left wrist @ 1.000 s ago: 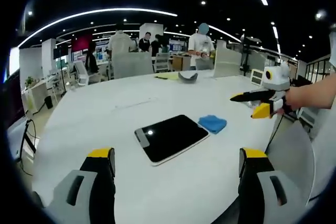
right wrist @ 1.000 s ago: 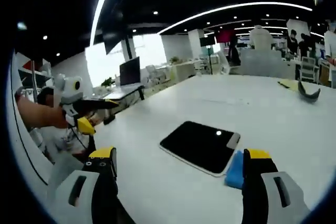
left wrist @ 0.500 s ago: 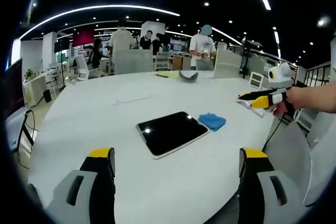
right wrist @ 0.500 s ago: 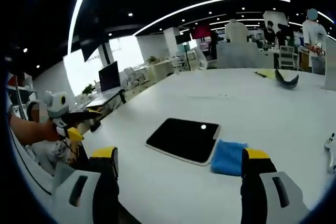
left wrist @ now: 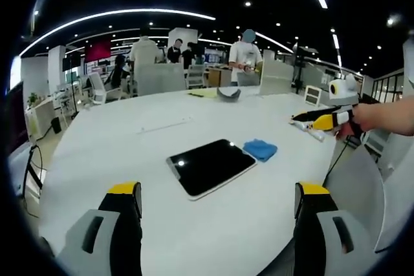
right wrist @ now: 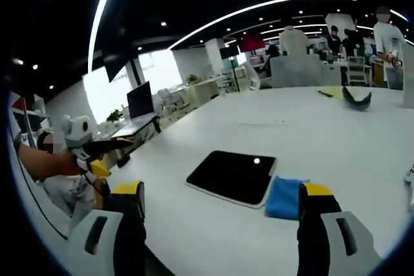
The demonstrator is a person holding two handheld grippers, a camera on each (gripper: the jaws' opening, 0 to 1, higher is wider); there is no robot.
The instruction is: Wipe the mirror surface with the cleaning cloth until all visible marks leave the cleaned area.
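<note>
On the white bench (left wrist: 129, 153) the dark mirror (left wrist: 210, 166) lies flat, blue cloth (left wrist: 261, 149) touching its right edge. Left claw (left wrist: 217, 200) and right claw (right wrist: 220, 201) hover nearby, both spread, pinching nothing.

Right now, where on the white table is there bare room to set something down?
The round white table is bare across the wide stretch left of the flat dark rectangular mirror and between it and the far edge. Bare also: the near strip before the left gripper. Only the spot beside the mirror is crowded, where the folded blue cleaning cloth lies.
</note>
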